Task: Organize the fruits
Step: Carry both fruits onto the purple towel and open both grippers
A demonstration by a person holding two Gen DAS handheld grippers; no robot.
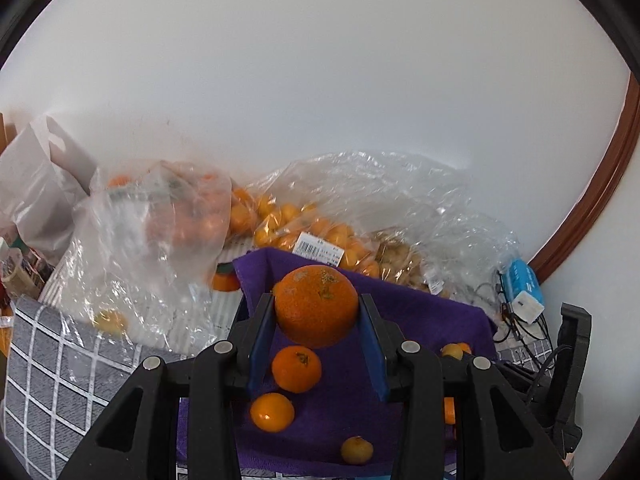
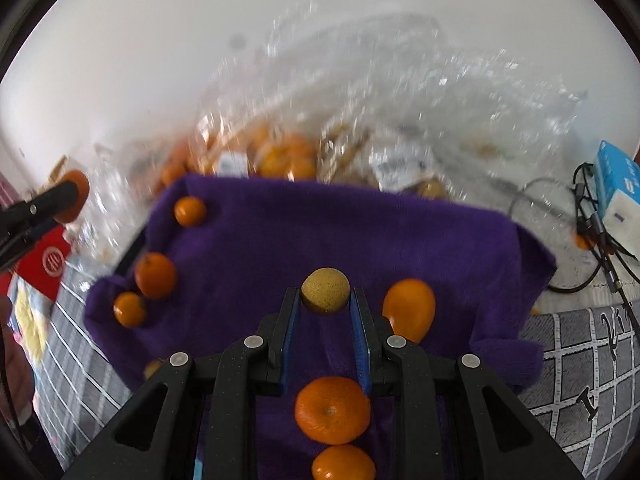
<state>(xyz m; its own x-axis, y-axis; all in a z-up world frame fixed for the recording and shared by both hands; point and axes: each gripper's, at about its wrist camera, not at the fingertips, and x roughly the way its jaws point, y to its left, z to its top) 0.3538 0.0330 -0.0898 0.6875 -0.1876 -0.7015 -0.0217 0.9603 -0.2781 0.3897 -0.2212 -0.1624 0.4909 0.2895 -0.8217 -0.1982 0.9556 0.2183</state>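
Note:
In the left wrist view my left gripper (image 1: 317,308) is shut on a large orange (image 1: 316,306), held above a purple cloth (image 1: 420,320). Three smaller oranges (image 1: 296,369) lie on the cloth below it. In the right wrist view my right gripper (image 2: 325,294) is shut on a small yellowish-brown round fruit (image 2: 325,290) above the same purple cloth (image 2: 320,232). Several oranges (image 2: 332,410) lie scattered on the cloth. The left gripper with its orange (image 2: 74,196) shows at the far left there.
Clear plastic bags of small oranges (image 1: 308,228) and pale fruits (image 1: 400,260) lie behind the cloth against a white wall. A grey checked cover (image 1: 52,368) lies under it. A blue-white box (image 2: 616,200) and cables (image 2: 588,264) lie right. A red packet (image 2: 44,264) lies left.

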